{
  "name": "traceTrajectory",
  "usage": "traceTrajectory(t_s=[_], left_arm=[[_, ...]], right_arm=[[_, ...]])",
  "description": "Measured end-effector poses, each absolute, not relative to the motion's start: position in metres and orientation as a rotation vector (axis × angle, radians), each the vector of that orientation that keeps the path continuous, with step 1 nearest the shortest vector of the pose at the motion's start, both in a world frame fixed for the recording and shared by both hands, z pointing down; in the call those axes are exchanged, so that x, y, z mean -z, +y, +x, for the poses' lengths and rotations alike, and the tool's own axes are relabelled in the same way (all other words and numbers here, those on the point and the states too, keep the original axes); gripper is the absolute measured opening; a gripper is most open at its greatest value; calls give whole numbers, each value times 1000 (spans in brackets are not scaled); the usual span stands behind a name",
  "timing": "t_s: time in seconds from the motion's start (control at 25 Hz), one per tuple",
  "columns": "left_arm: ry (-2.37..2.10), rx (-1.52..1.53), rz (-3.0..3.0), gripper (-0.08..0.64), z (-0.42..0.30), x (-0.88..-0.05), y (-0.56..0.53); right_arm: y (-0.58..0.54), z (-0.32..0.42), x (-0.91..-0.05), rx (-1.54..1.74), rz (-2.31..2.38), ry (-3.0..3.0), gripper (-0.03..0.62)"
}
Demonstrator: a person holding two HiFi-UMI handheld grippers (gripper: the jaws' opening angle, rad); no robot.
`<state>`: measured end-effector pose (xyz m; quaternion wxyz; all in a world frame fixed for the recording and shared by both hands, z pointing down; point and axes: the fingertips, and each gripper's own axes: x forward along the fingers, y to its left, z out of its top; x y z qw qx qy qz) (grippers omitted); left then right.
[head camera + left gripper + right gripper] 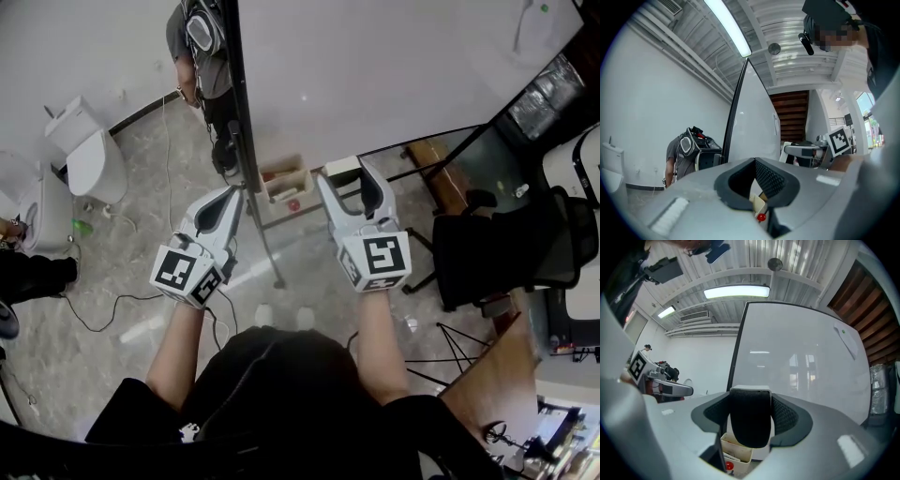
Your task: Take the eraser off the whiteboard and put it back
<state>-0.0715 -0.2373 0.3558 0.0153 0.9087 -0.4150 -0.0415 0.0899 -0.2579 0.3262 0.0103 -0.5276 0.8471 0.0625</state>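
Right gripper view: eraser (pixel 750 420) clamped upright betw. right gripper (pixel 751 427) pads, felt twd cam, by whiteboard (pixel 801 362) lower-left corner, above tray (pixel 733 446). Left gripper (pixel 757 180) jaws apart, empty.

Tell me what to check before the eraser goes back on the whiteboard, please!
1. Eraser gripped between the right tongs: ok.
2. Left tongs open and empty, off to the side: ok.
3. Whiteboard bare in front of the eraser: ok.
4. Eraser straight, not tilted, in the tongs: ok.
5. Eraser already touching the whiteboard: cannot tell.
6. Tray below, out of the way: ok.
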Motion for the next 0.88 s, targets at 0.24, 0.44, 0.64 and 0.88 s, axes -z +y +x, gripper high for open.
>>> traceTrajectory(t_s=[0.24,0.44,0.64,0.88], left_arm=[[-1321,146,2845,6,-73,-337,-233],[-1344,161,2852,6,-75,-326,-226],[-1359,172,2861,8,-76,-317,-222],[-1383,189,2859,8,-82,-313,-222]], right_arm=[[-236,114,-307,-201,-1631,2595,272],[-222,128,-299,-207,-1635,2582,272],[-207,143,-281,-229,-1633,2559,272],[-202,150,-268,-259,-1646,2514,273]])
